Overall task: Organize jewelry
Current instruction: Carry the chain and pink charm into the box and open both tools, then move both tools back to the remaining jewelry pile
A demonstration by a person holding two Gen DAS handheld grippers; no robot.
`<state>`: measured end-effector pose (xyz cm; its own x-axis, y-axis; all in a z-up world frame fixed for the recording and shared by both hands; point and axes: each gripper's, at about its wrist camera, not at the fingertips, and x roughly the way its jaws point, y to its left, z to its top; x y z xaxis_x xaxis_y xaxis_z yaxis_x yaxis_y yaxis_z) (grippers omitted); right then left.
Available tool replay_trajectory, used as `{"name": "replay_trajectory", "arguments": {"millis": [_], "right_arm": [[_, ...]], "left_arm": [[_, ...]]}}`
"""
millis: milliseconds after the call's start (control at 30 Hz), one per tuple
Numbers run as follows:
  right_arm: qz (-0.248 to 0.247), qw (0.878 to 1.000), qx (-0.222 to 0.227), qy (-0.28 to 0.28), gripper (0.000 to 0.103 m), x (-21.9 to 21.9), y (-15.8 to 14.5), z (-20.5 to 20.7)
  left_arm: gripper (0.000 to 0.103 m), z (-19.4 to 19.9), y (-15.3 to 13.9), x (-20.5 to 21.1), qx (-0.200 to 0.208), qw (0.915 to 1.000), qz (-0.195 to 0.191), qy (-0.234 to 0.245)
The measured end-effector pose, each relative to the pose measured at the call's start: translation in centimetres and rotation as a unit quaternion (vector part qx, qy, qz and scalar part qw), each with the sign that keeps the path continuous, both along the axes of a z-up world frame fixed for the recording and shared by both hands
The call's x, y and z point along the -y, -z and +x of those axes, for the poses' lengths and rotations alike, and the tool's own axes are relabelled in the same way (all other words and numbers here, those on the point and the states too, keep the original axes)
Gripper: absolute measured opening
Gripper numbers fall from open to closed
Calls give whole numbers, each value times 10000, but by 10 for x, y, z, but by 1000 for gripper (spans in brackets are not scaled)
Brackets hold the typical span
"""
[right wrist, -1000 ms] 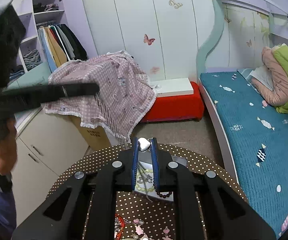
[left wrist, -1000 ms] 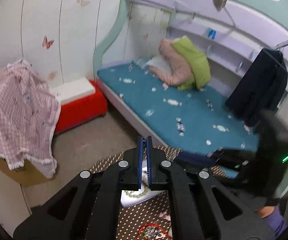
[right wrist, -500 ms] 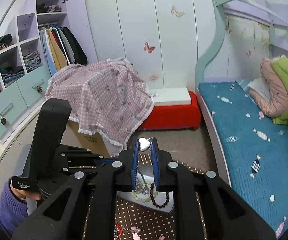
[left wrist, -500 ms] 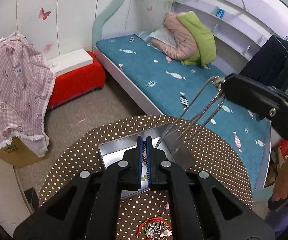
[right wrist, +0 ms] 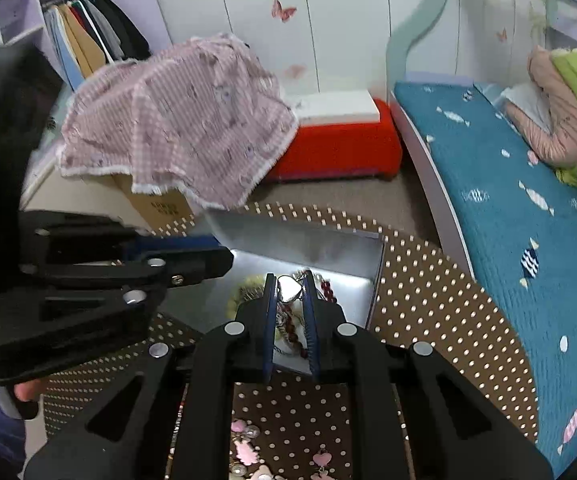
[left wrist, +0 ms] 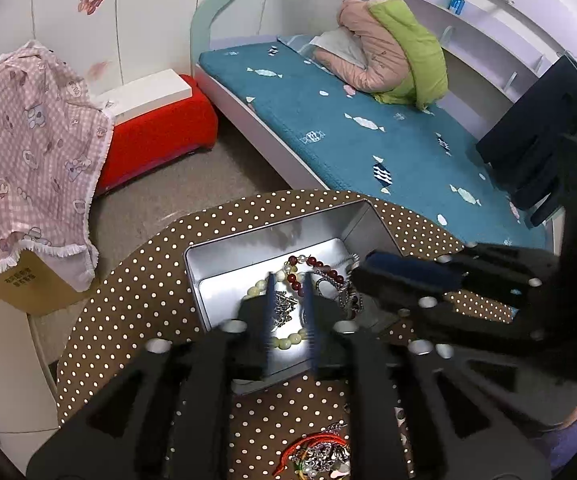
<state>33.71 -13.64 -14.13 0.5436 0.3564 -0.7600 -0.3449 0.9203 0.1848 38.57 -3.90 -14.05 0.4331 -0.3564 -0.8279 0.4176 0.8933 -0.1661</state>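
Note:
A silver tin point(left wrist: 268, 240) stands open on a round brown table with white dots point(left wrist: 148, 280). In it lie a red bead bracelet point(left wrist: 320, 266), a pale green bead bracelet point(left wrist: 288, 340) and a silver chain point(left wrist: 284, 308). My left gripper point(left wrist: 288, 280) hangs low over the tin, its jaws opening, with the silver chain lying loose between them. My right gripper point(right wrist: 289, 280) is shut on a silver heart pendant point(right wrist: 288, 290), whose chain trails down into the tin point(right wrist: 300, 240). The two grippers sit side by side over the tin.
Loose jewelry lies on the near table: a red cord bundle point(left wrist: 316, 456) and pink charms point(right wrist: 248, 448). Beyond the table are a teal bed point(left wrist: 368, 140), a red ottoman point(left wrist: 156, 136) and a pink checked cloth over a cardboard box point(left wrist: 28, 140).
Both grippers have come down to the tin. The left jaws, shut before, have parted and the silver chain now lies in the tin. The right gripper still grips the heart pendant.

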Motion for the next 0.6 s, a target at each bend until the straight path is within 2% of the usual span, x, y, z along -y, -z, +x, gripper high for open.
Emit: {"name": "replay_trajectory", "arguments": {"millis": [33,133,233,300,367,467,600], "right_arm": [[-21,10000,-59,0,13,-1,5,2],[44,9999,-106,50,15,1,9,3],[80,9999,-80,93,25,3,5,2],[54,9999,-24,98,28,3,0,-2],[14,9999,60,114,33,6,-6,-8],[-55,9994,332,116,42,12,-21,-27],[-151,9974,686,142,47,22,-36,-65]], "left_arm": [[32,-2,-1,1,34,10000,-7,-43],[32,-6,-4,2,73,10000,-22,-17],[32,-10,-9,1,128,9999,-65,-56],[41,-16,-17,-3,237,9996,-109,-148],[58,-28,-29,-10,488,9984,-133,-265],[65,-51,-46,-23,837,9956,-154,-389],[73,-93,-56,-43,1303,9896,30,-615]]}}
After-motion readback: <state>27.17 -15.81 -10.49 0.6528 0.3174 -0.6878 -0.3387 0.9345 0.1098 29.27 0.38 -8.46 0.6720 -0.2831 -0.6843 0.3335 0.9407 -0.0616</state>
